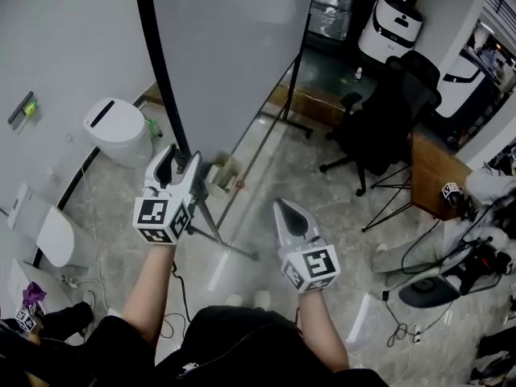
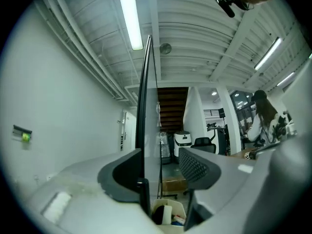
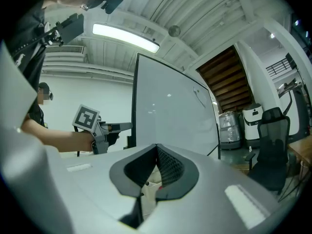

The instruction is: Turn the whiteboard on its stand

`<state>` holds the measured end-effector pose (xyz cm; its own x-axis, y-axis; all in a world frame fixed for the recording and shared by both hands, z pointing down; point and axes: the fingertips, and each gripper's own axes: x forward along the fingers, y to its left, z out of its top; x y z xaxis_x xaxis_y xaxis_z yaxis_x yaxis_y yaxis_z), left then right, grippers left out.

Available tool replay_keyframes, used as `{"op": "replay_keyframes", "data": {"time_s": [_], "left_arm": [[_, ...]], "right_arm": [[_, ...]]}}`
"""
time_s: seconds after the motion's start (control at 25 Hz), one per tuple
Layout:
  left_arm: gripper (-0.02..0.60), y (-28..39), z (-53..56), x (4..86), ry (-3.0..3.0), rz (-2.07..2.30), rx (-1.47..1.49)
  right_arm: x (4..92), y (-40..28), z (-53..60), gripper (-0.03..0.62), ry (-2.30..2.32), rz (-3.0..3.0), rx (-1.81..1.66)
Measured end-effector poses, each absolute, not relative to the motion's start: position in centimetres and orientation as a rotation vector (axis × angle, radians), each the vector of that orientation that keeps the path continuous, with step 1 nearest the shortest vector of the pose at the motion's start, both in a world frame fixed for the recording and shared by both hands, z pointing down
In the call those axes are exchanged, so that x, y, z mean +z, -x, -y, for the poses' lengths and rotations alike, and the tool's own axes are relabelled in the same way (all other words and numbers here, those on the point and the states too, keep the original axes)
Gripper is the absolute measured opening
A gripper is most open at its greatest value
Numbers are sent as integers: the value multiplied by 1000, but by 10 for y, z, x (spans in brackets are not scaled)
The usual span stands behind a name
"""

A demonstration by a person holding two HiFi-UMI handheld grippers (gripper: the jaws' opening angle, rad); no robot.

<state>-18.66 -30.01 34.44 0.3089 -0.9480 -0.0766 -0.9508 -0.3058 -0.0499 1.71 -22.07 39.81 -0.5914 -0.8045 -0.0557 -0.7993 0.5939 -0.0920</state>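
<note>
A pale grey marbled floor (image 1: pixel 322 208) fills the middle of the head view, meeting a plain white wall (image 1: pixel 64 39) at upper left. A white round bin (image 1: pixel 119 130) stands by that wall. At upper right, a black office chair (image 1: pixel 387 111) sits beside a wooden desk (image 1: pixel 431 172), with a white machine (image 1: pixel 391 27) behind it. Cables (image 1: pixel 427 248) trail across the floor at lower right. Overhead, a ribbed white ceiling (image 2: pixel 195 23) carries a lit tube light (image 2: pixel 129 13), and the brown underside of a staircase (image 2: pixel 173 108) shows at centre.
</note>
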Motion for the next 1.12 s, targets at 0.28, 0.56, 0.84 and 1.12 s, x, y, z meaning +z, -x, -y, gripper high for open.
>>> {"op": "replay_keyframes", "data": {"time_s": [0.28, 0.56, 0.84, 1.12], "left_arm": [[161, 139, 283, 347, 2592, -1679, 85], [53, 86, 272, 361, 2703, -1539, 90], [5, 41, 259, 390, 2815, -1443, 90], [3, 10, 244, 406, 2905, -1361, 82]], "right_arm": [[387, -45, 212, 9, 1444, -2686, -52], [390, -63, 204, 9, 1503, -2672, -53], [395, -80, 194, 9, 1544, -2656, -54], [396, -92, 184, 8, 1591, -2640, -51]]}}
